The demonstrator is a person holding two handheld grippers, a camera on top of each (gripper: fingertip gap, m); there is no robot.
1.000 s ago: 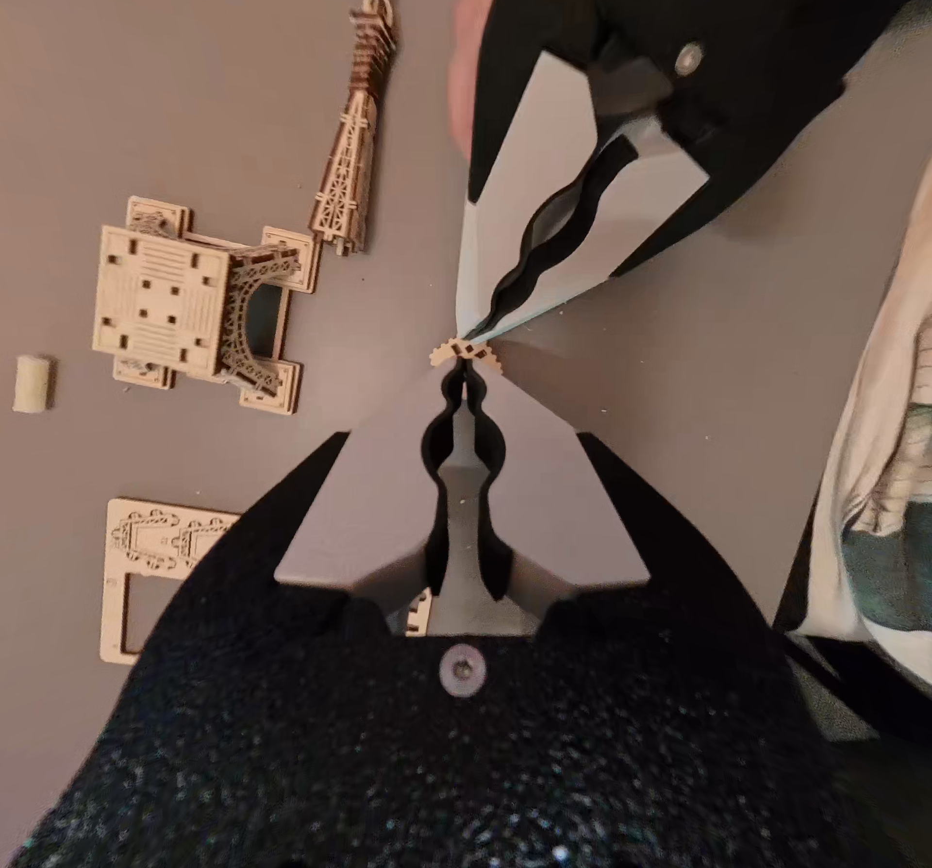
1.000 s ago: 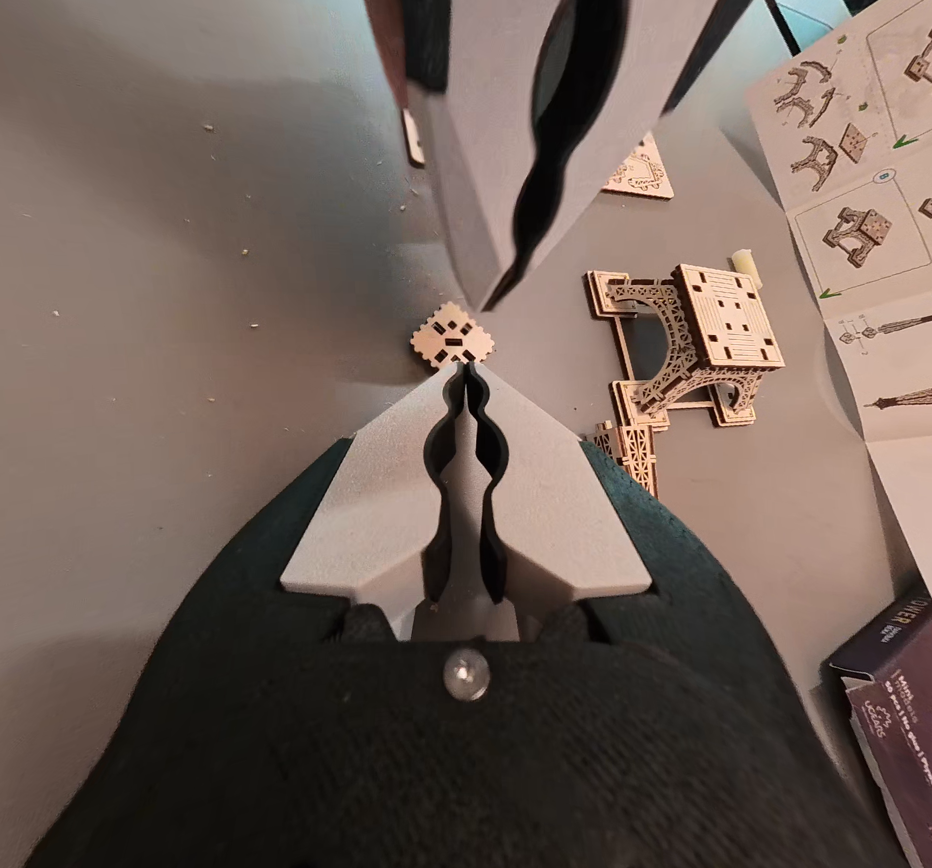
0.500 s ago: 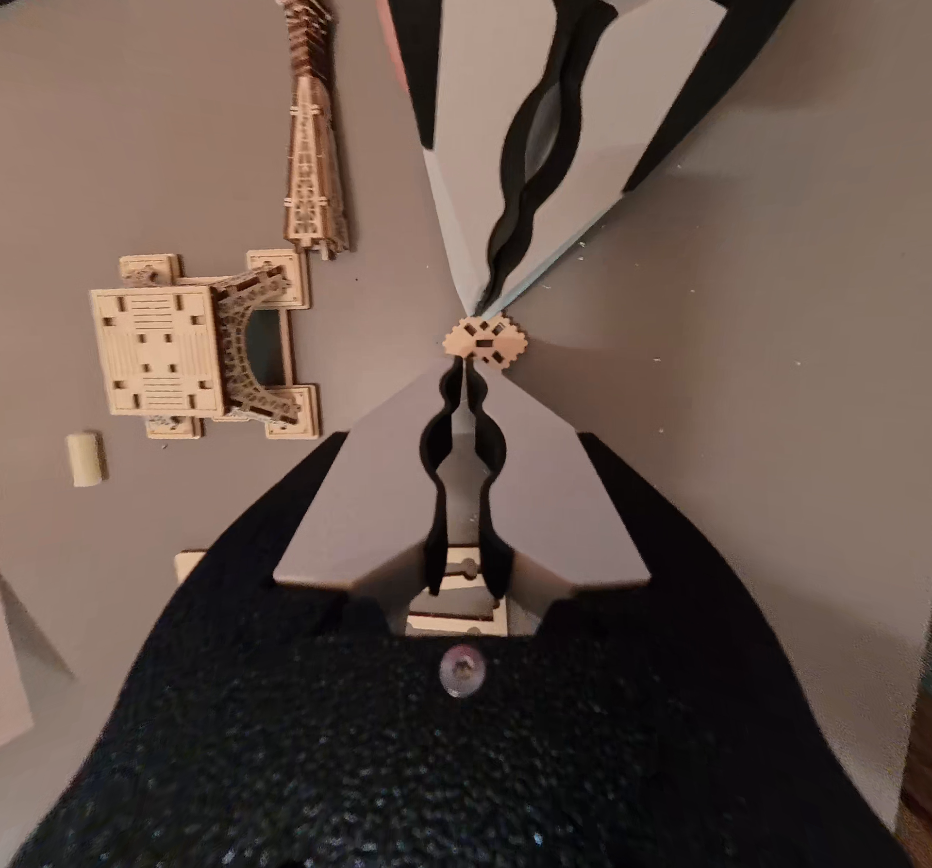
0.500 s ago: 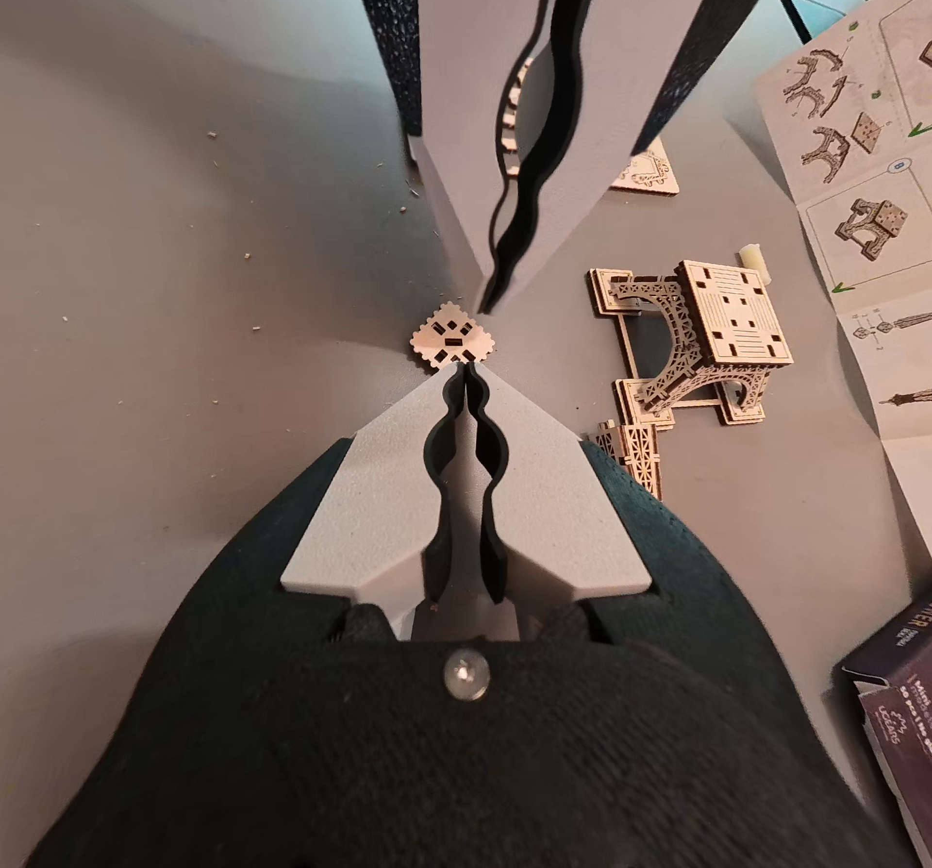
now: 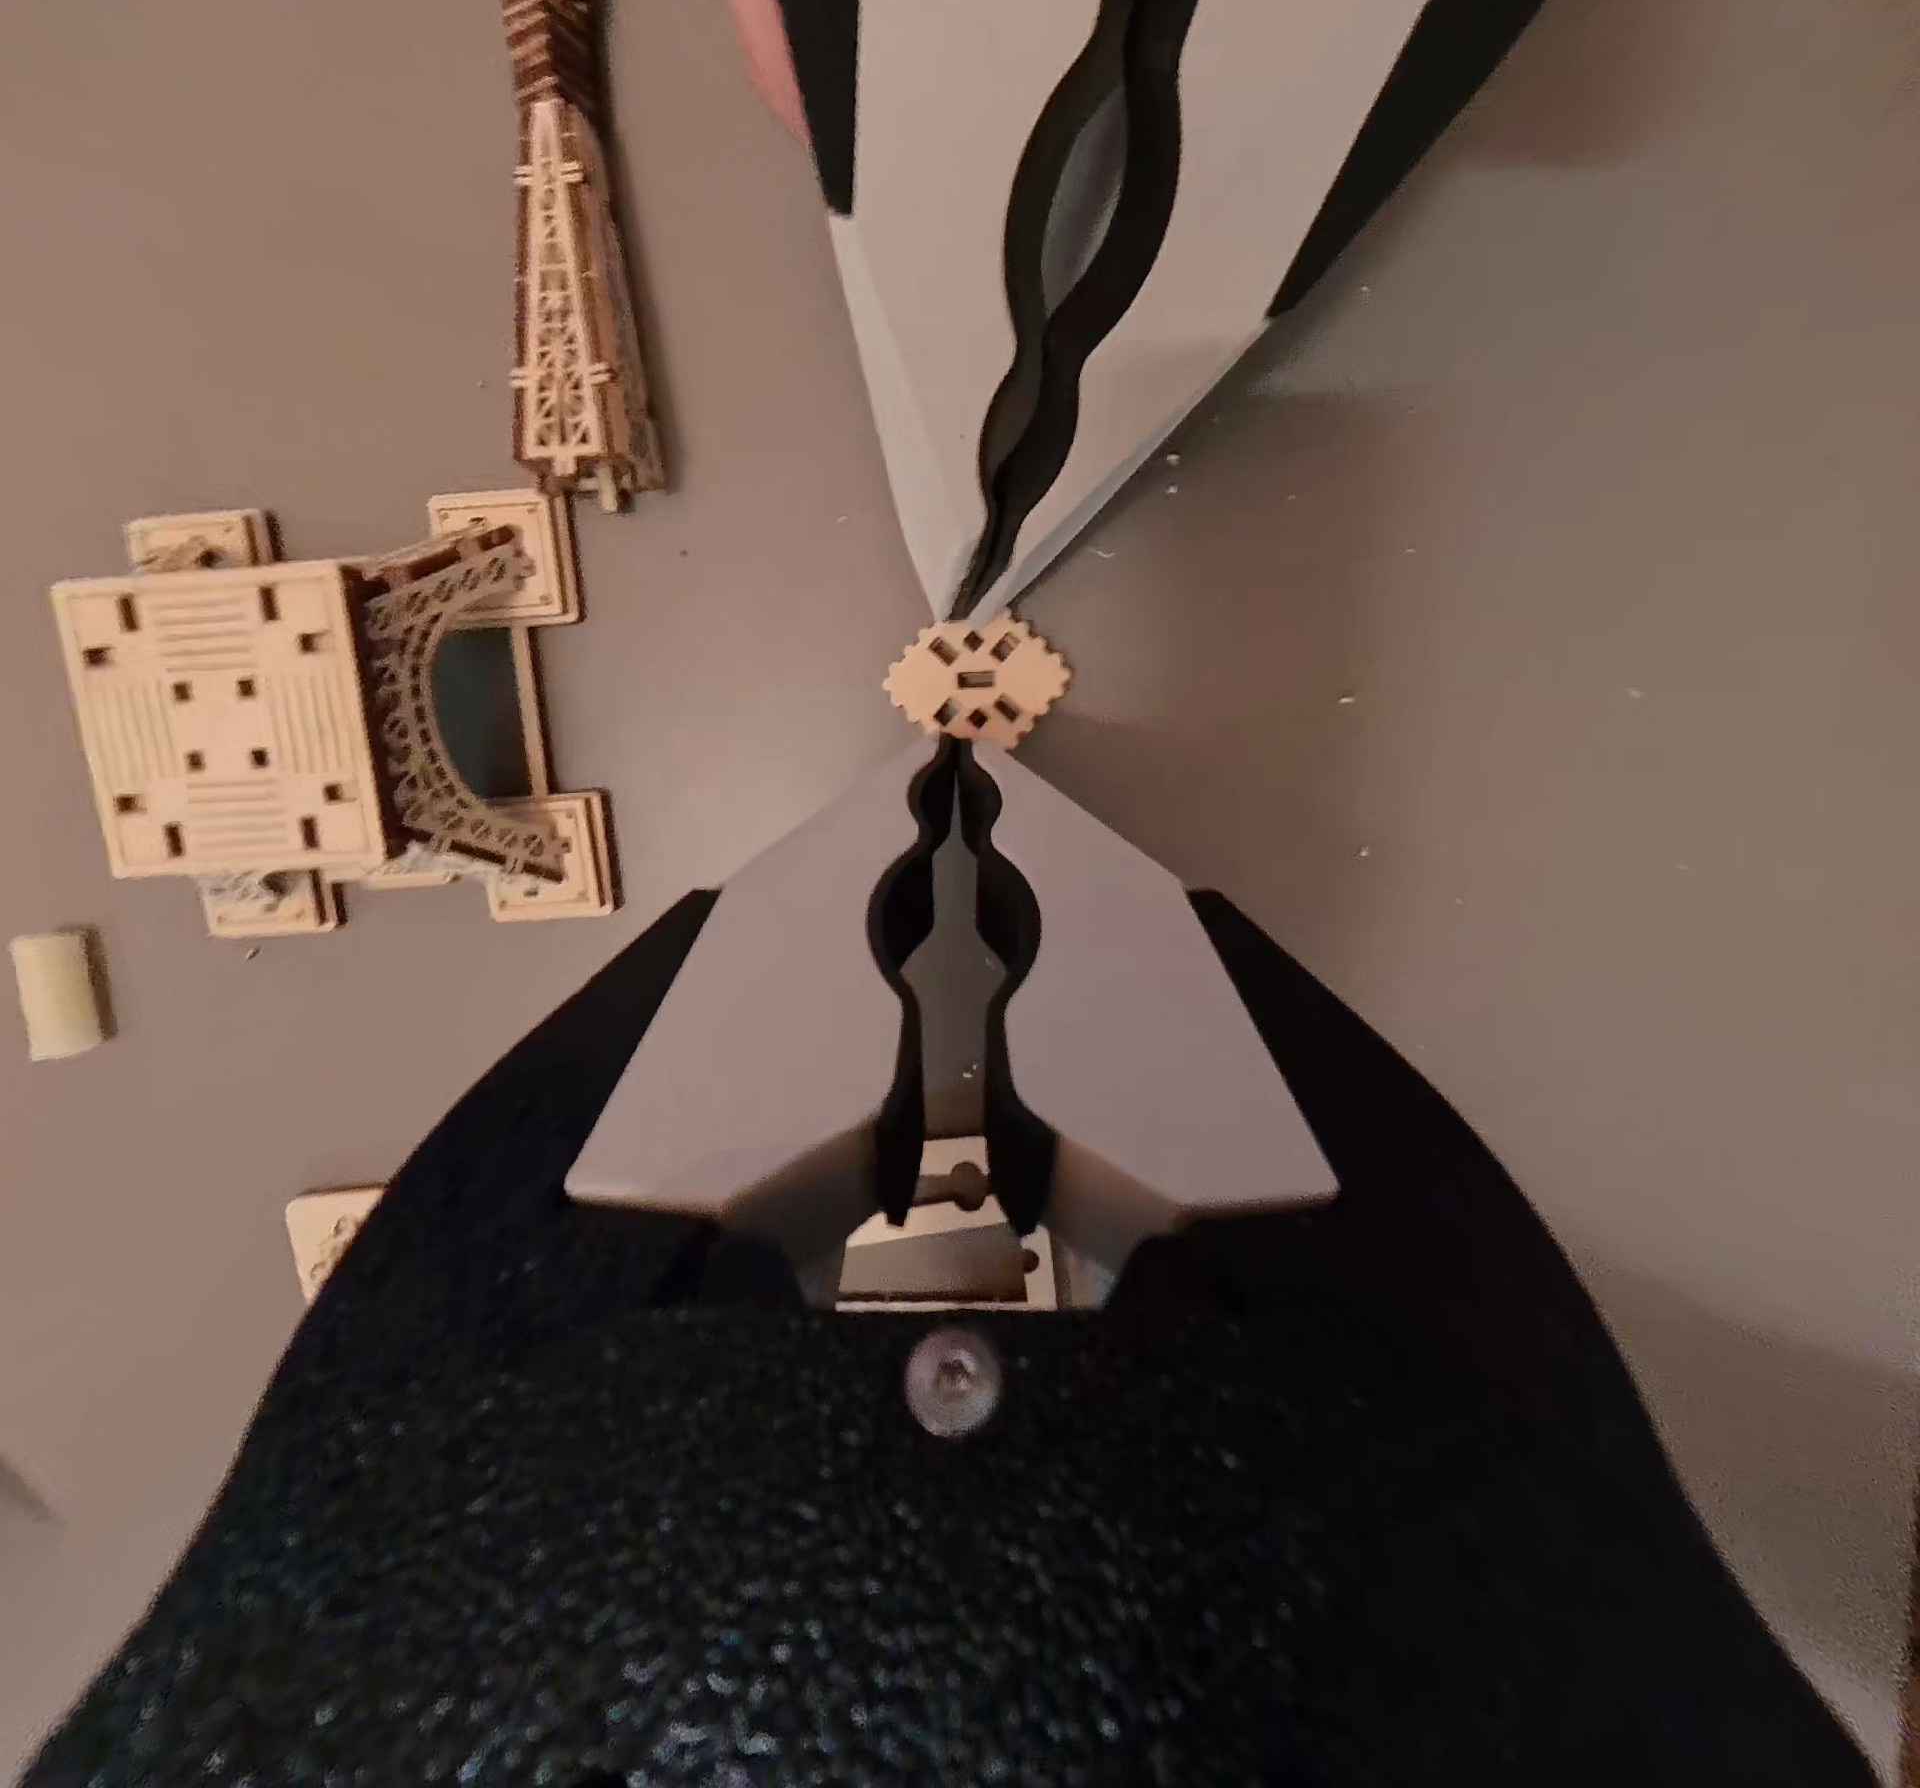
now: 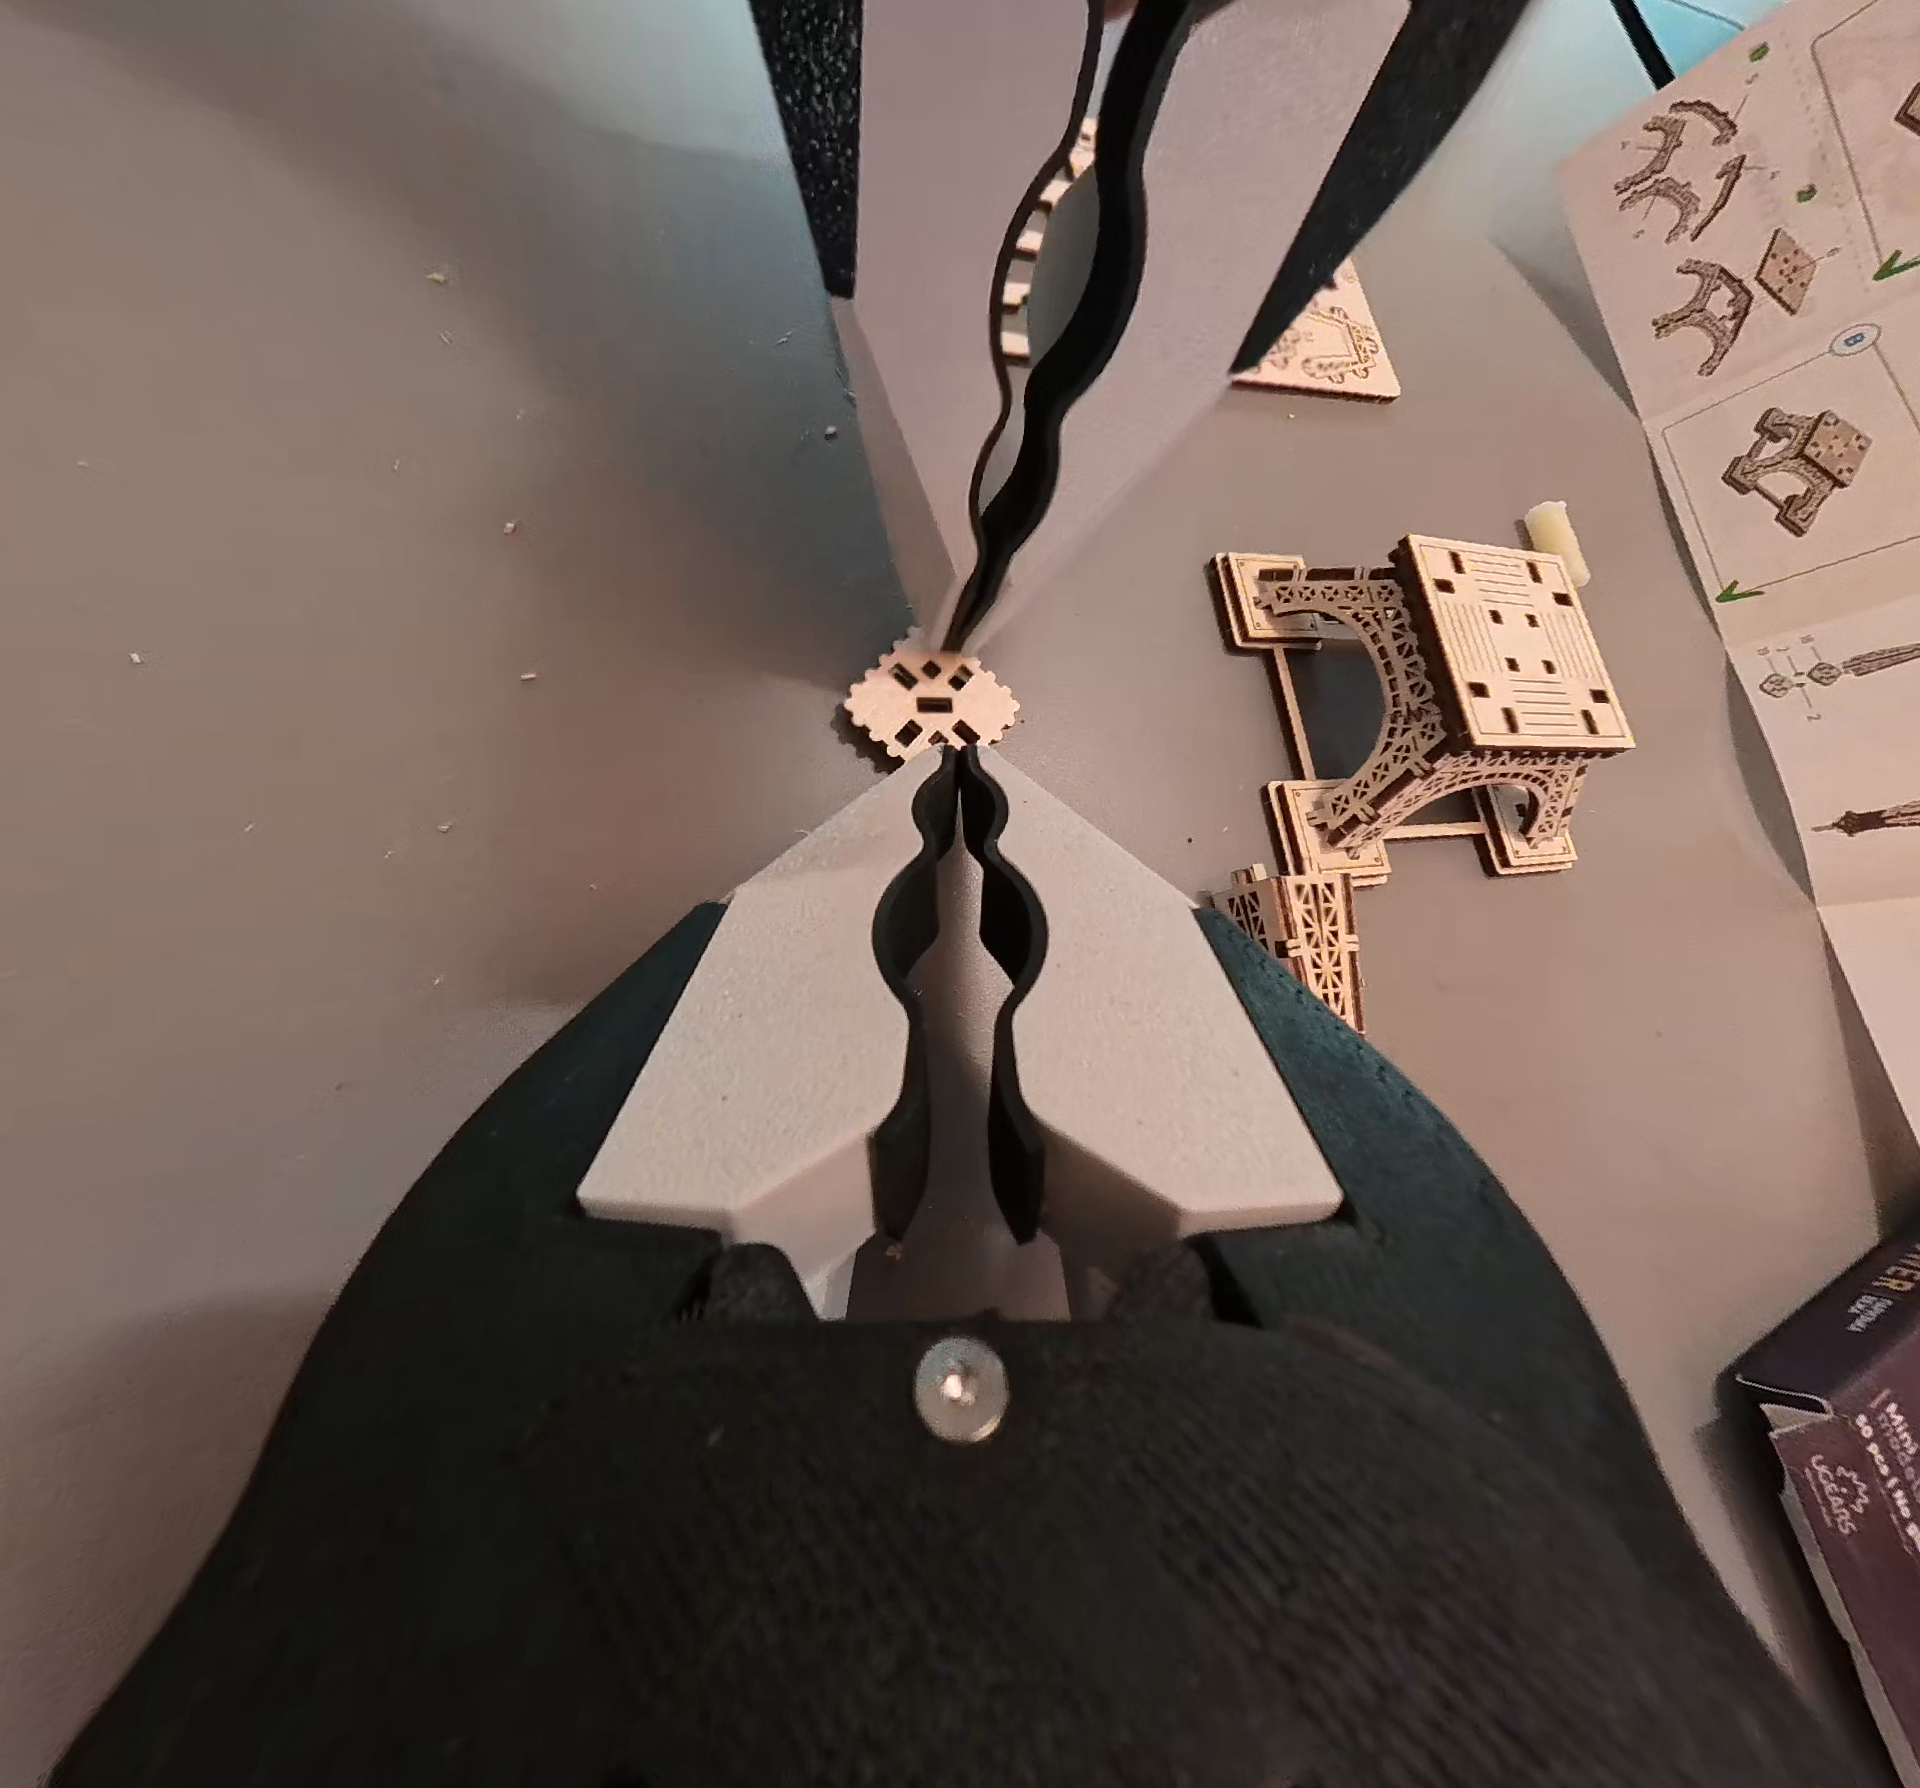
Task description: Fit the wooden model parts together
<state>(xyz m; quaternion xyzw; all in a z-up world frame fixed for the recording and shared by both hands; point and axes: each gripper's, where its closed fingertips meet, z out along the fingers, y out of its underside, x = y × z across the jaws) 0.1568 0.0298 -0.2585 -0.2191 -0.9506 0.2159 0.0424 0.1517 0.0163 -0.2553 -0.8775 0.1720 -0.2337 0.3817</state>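
Pinching one small wooden plate from opposite corners, left gripper and right gripper both closed narrow on it, above grey table, beside tower base.

A small pale wooden square plate with toothed edges and dark slots is held level in the air, while the arched tower base and slender spire lie beside it on the table.
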